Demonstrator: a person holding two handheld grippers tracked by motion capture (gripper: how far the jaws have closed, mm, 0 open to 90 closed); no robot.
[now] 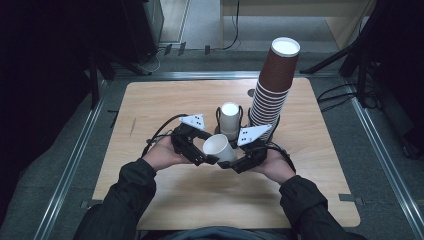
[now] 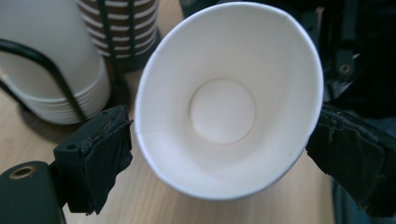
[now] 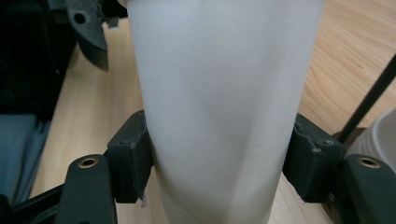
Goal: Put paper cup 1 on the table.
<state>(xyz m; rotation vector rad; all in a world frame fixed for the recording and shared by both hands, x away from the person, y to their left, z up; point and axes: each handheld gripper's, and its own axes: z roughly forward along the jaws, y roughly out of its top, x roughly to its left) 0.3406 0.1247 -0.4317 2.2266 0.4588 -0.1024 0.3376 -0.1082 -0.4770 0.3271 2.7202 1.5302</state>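
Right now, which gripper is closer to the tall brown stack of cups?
Right. The right gripper sits just in front of the brown stack, holding the white cup. The left gripper is farther left.

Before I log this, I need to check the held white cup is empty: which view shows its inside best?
The left gripper view: it looks straight into the white cup, showing a bare bottom. The high view shows the cup small, mouth angled toward the left gripper. The right gripper view shows its outer wall between the jaws.

White paper cup [image 1: 220, 148] tilted, held above table.
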